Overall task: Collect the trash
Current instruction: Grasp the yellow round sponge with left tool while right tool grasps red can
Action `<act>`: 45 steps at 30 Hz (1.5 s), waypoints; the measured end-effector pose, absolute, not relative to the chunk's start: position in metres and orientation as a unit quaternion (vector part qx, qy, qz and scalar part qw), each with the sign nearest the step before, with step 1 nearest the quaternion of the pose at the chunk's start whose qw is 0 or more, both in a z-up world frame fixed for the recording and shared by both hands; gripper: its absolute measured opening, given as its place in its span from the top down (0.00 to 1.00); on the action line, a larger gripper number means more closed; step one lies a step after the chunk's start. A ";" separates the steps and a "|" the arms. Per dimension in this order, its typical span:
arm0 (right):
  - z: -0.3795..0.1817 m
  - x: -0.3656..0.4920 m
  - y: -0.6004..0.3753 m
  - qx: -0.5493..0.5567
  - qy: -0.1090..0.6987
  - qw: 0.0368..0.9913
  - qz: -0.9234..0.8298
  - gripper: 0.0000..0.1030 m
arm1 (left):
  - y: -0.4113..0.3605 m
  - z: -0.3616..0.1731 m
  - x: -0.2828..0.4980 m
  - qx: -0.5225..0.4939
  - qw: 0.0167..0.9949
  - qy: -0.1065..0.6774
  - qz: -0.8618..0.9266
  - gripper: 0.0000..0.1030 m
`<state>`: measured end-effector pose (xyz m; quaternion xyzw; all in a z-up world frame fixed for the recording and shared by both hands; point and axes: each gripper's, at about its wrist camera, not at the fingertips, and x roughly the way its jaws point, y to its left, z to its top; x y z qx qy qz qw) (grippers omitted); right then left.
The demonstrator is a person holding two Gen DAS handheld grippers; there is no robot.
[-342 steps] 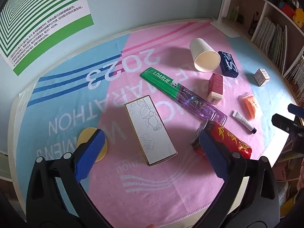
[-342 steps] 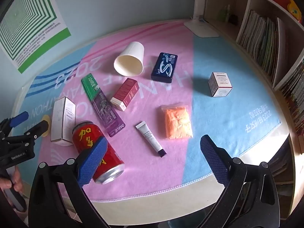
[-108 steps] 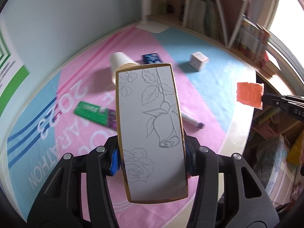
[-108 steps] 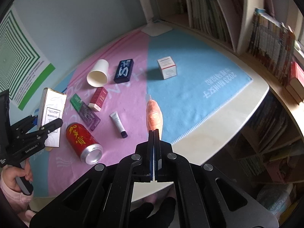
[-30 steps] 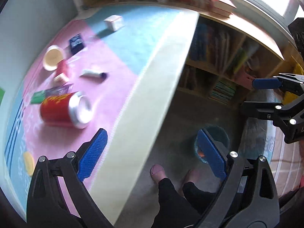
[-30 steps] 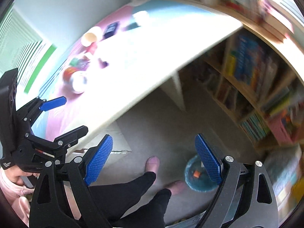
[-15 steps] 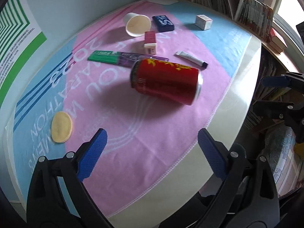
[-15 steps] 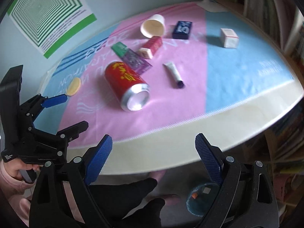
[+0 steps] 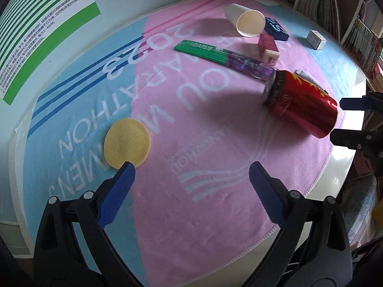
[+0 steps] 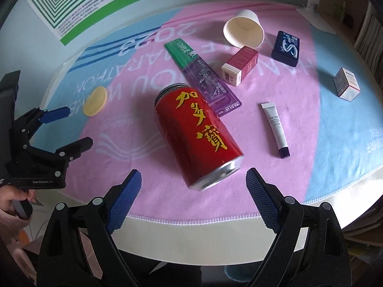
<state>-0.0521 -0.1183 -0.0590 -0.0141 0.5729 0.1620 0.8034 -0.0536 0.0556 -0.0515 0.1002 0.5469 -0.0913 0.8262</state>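
A red drink can [image 10: 197, 136] lies on its side on the pink cloth, just ahead of my right gripper [image 10: 193, 186], which is open and empty. My left gripper [image 9: 191, 179] is also open and empty, hovering over the cloth with a round yellow pad [image 9: 126, 140] by its left finger; the can [image 9: 301, 110] lies off to its right. Beyond the can lie a green and purple toothbrush pack [image 10: 202, 75], a red and white box [image 10: 240, 65], a paper cup [image 10: 244, 32], a dark blue box [image 10: 286, 45], a small white tube [image 10: 277, 129] and a small white box [image 10: 346, 87].
The table's pale front edge [image 10: 215, 234] runs just under my right gripper. A bookshelf [image 9: 335, 12] stands at the back right. A green striped poster [image 9: 36, 12] hangs on the wall at the left. A hand [image 10: 12, 203] holds the left gripper's grip.
Both grippers, which let go of the white rose box and the orange bag over a bin on the floor, have swung back up over the table and closer to the can. Both stay open.
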 end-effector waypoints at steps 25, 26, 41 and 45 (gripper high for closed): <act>-0.106 0.024 -0.071 -0.068 0.631 0.760 0.138 0.17 | 0.128 -0.109 0.028 0.050 0.798 0.596 -0.079 0.09; -0.107 0.026 -0.068 -0.074 0.630 0.760 0.142 0.19 | 0.131 -0.110 0.031 0.045 0.797 0.596 -0.082 0.11; -0.107 0.033 -0.039 -0.075 0.625 0.757 0.176 0.30 | 0.149 -0.107 0.039 0.031 0.808 0.583 -0.072 0.34; -0.100 0.024 -0.042 -0.065 0.617 0.762 0.183 0.32 | 0.145 -0.103 0.029 0.027 0.808 0.583 -0.078 0.35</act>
